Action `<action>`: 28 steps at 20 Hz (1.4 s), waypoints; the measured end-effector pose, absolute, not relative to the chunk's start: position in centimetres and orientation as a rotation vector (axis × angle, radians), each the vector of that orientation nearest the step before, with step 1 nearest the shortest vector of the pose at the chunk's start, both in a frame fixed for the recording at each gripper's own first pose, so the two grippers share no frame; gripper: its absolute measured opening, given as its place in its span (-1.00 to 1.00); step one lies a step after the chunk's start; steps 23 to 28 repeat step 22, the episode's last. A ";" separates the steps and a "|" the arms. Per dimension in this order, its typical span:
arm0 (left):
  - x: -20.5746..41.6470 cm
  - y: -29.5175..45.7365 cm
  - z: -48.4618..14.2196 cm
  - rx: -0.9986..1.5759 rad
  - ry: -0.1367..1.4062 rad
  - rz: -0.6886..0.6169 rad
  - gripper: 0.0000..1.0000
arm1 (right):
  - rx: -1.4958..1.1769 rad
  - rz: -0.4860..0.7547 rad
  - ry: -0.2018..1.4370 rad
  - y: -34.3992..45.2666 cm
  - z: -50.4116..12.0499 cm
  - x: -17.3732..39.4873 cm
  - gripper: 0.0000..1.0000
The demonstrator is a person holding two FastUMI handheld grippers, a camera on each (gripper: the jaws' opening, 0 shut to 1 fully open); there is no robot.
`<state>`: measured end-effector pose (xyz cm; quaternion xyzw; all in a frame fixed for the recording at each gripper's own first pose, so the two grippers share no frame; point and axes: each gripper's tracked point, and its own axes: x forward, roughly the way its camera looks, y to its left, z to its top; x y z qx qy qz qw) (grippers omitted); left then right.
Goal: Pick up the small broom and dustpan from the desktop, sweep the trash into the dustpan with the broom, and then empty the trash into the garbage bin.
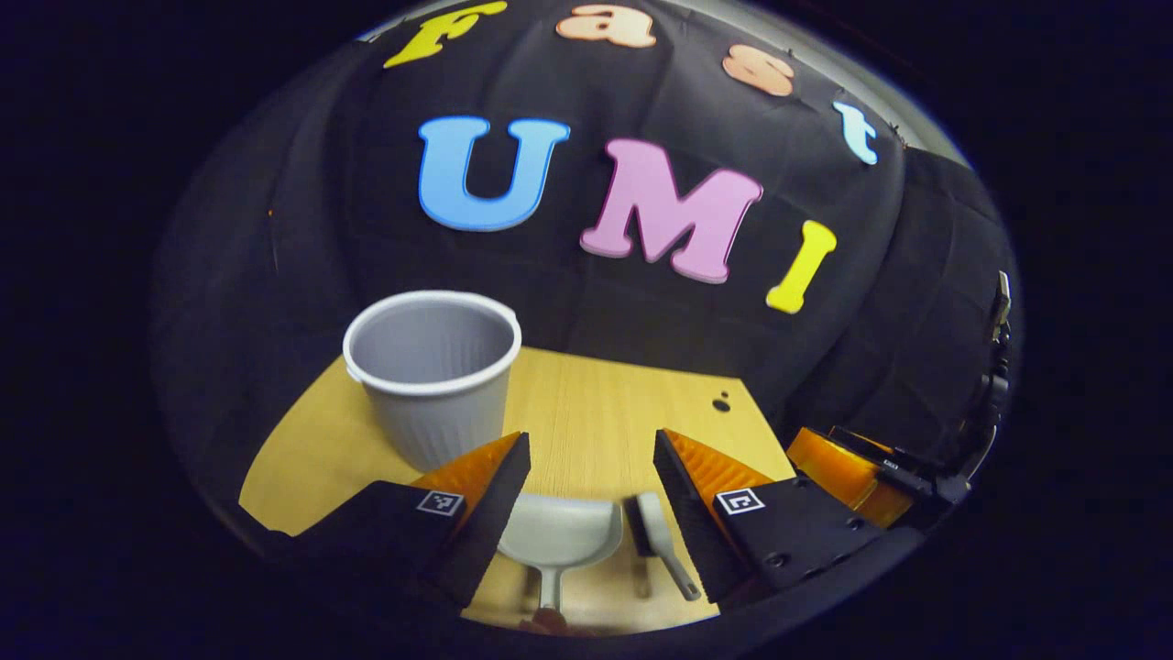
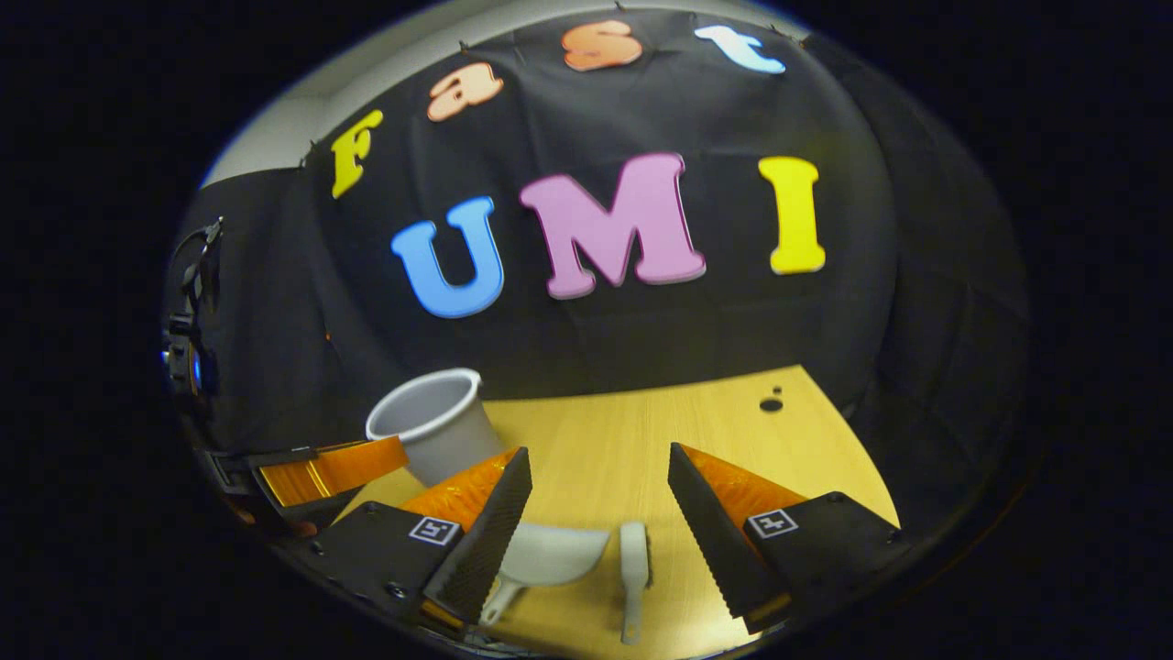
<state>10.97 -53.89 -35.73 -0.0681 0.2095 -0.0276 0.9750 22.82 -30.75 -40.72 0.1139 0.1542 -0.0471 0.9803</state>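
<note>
Plainly, the dustpan (image 1: 561, 536) and the small broom (image 1: 652, 541) lie side by side on the desktop (image 1: 605, 412), near its front edge, close together but apart, handles pointing toward the person; that layout looks meant to offer one tool to each hand, the pan to the left, the broom to the right; the left gripper (image 1: 591, 472) hangs above them with its fingers spread wide and nothing between them, the dustpan showing through the gap and the broom just inside its right finger; the right gripper (image 2: 600, 490) hovers likewise, fingers apart and empty, the broom (image 2: 634, 559) roughly centred in its opening and the dustpan (image 2: 550, 555) partly behind its left finger; in my judgement both are lined up for a first grasp, which has not yet been made, so the task is at its very start; beyond the tools the garbage bin (image 1: 431, 376) stands upright at the left of the desktop, well behind the dustpan, open mouth up, handy for emptying later; I cannot make out any trash on the wood, though two small dark spots (image 2: 772, 401) sit near the far right corner.
</note>
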 end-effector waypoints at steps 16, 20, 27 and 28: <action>10.6 -52.9 -31.5 -0.068 -0.137 0.019 0.59 | 0.021 0.006 -0.126 -24.7 -30.7 22.9 0.94; 10.8 -52.6 -32.1 -0.046 -0.115 0.047 0.59 | 0.002 0.010 -0.164 -24.1 -29.9 22.8 0.93; 11.0 -52.1 -31.6 0.003 -0.135 0.081 0.59 | -0.029 -0.001 -0.161 -24.4 -30.2 22.7 0.94; 11.0 -52.1 -31.6 0.003 -0.135 0.081 0.59 | -0.029 -0.001 -0.161 -24.4 -30.2 22.7 0.94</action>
